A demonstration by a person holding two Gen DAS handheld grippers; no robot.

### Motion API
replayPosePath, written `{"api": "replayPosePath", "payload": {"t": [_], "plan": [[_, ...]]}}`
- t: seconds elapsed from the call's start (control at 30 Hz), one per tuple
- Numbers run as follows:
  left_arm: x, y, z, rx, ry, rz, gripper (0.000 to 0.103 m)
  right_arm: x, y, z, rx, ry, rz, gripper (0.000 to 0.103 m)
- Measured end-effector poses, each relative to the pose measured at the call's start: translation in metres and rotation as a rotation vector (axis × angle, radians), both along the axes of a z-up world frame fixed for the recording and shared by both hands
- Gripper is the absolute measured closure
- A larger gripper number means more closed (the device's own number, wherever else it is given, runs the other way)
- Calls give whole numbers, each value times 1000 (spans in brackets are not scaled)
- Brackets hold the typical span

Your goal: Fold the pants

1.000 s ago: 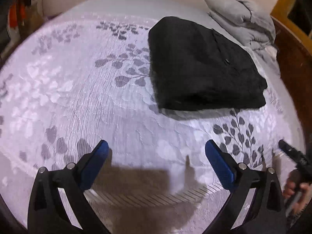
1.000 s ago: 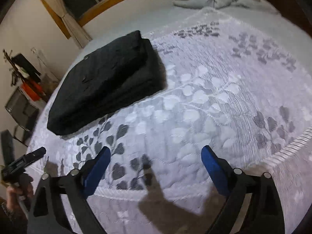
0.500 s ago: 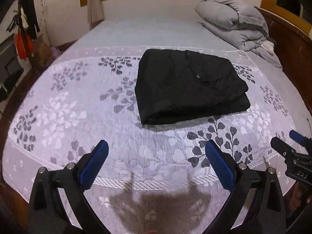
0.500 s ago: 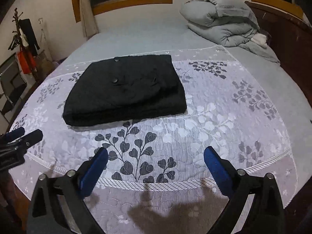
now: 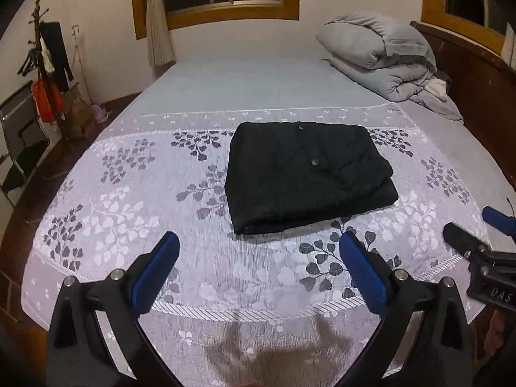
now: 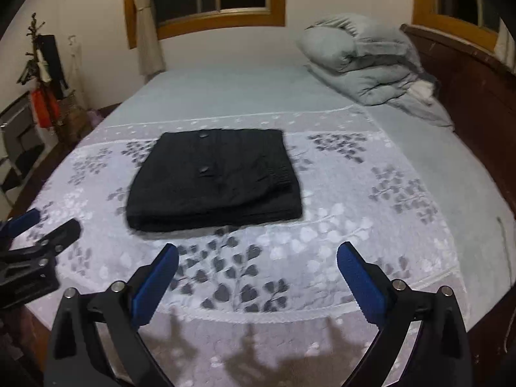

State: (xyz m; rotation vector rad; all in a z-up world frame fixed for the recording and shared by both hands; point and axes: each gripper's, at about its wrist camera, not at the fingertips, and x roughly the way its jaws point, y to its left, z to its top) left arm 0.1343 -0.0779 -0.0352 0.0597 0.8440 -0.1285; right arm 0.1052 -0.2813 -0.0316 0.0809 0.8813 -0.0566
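Bed (image 5: 258, 87): a wide bed with a pale sheet, the landmark for everything here; both views look across it from its near edge toward the windowed wall.

Coverlet (image 5: 129, 200): a white spread printed with grey leaf sprays, laid over the near half of the bed and hanging over its near edge.

Duvet (image 5: 380, 58): a grey quilt bundled at the bed's far right corner, well apart from the pants.

Pants (image 5: 306, 174): black, already folded into a thick, squarish stack lying flat on the coverlet around the middle of the bed's near half. Two dark buttons show on top. Folded edges face the near edge of the bed; looser layers step down on the right.

Handling: the cloth looks soft, limp and fairly heavy for fabric, likely a thick knit or corduroy. It should not slip or break, but the stack may splay if lifted by one layer. Best hold, I judge: pinch all layers at the near folded edge, one claw toward each corner.

Left claw (image 5: 258, 271): over the bed's near edge, short of the pants, pads spread wide, holding nothing.

Right claw (image 6: 258, 271): likewise over the near edge, fingers wide apart and empty.

Stage: folding appears finished.
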Motion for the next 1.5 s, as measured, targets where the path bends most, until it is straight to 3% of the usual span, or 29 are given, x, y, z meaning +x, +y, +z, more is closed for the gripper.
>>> {"api": "replayPosePath", "payload": {"t": [0.5, 1.5], "plan": [[-20, 3, 10, -19, -11, -20, 4, -9, 14, 7, 29, 14, 30, 4], [-13, 7, 0, 4, 15, -18, 4, -2, 12, -3, 29, 40, 17, 4]]}}
